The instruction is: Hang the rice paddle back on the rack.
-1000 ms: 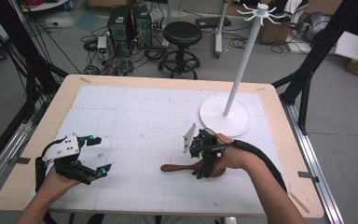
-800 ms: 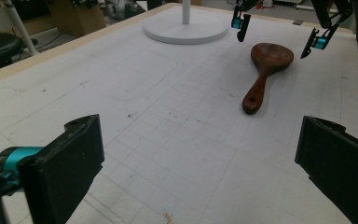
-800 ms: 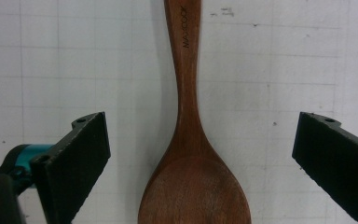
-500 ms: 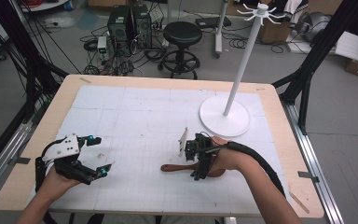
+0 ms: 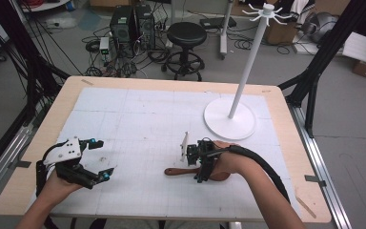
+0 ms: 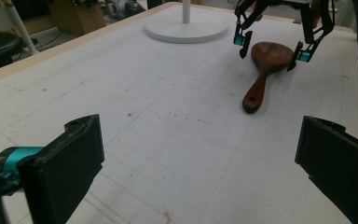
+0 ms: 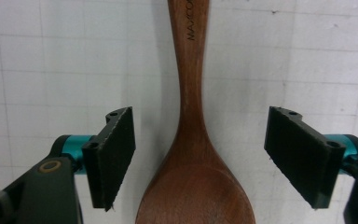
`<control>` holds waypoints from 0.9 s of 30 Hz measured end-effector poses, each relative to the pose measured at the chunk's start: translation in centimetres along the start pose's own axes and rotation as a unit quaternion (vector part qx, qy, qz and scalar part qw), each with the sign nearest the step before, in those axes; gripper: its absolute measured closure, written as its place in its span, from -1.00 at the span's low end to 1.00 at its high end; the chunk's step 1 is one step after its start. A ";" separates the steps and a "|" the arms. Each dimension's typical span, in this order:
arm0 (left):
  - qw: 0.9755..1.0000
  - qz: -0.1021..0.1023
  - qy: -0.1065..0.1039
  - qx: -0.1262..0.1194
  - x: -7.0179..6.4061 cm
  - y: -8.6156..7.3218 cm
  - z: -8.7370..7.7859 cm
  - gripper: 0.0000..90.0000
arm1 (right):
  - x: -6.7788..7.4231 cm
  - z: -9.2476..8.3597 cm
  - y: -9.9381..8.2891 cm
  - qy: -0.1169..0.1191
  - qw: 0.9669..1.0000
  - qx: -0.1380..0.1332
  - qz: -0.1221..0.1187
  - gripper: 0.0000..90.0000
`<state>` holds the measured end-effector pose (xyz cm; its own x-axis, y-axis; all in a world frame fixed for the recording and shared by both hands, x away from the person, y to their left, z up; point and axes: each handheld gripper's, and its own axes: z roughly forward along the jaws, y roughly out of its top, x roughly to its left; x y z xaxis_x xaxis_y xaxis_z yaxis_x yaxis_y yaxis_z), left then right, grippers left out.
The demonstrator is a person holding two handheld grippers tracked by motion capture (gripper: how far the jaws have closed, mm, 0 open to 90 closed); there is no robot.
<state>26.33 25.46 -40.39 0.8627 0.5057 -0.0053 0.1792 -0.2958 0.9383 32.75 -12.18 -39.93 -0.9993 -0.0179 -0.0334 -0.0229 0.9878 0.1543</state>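
Observation:
A dark wooden spoon (image 5: pixel 176 171) lies flat on the white grid mat, handle to the left and bowl under the right hand. My right gripper (image 5: pixel 201 167) points down over it. In the right gripper view its pads (image 7: pixel 114 156) stand on either side of the spoon (image 7: pixel 191 70) where the handle widens into the bowl. They have just been closing, and a gap remains on both sides. My left gripper (image 5: pixel 102 158) rests open at the near left with nothing between its pads (image 6: pixel 70 158). From there I see the spoon (image 6: pixel 261 79) and the right gripper (image 6: pixel 271 46) beyond.
A white stand with a round base (image 5: pixel 229 125) and a tall pole with hooks rises at the back right of the mat; its base (image 6: pixel 186 28) also appears in the left gripper view. The wooden table edge (image 5: pixel 286 119) frames the mat. A stool and equipment sit on the floor beyond.
The right gripper has shifted slightly left over the spoon. The left hand and the spoon have stayed where they were.

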 end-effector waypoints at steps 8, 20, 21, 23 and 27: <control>1.000 0.002 0.001 0.006 -0.1 -0.1 0.0 -0.96 | 0.0 0.5 0.5 -0.002 1.000 0.019 -0.003 -0.24; 1.000 0.002 0.000 0.007 -0.1 -0.1 0.0 -0.96 | -0.1 0.8 0.8 0.013 0.999 0.035 -0.012 0.09; 1.000 0.002 0.000 0.006 -0.2 -0.1 0.0 -0.96 | -0.1 0.8 0.8 0.013 0.999 0.035 -0.012 0.09; 1.000 0.002 -0.001 0.007 -0.1 -0.1 0.0 -0.96 | -0.2 0.9 0.8 0.012 0.999 0.039 -0.014 0.12; 1.000 0.003 0.000 0.008 -0.1 -0.2 0.1 -0.96 | -0.2 1.1 0.9 0.015 0.999 0.046 -0.012 0.17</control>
<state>26.20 25.38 -40.55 0.8640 0.5035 -0.0002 0.1820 -0.3120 0.9325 32.95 -11.10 -40.90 -0.9989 -0.0456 -0.0055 -0.0458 0.9970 0.0623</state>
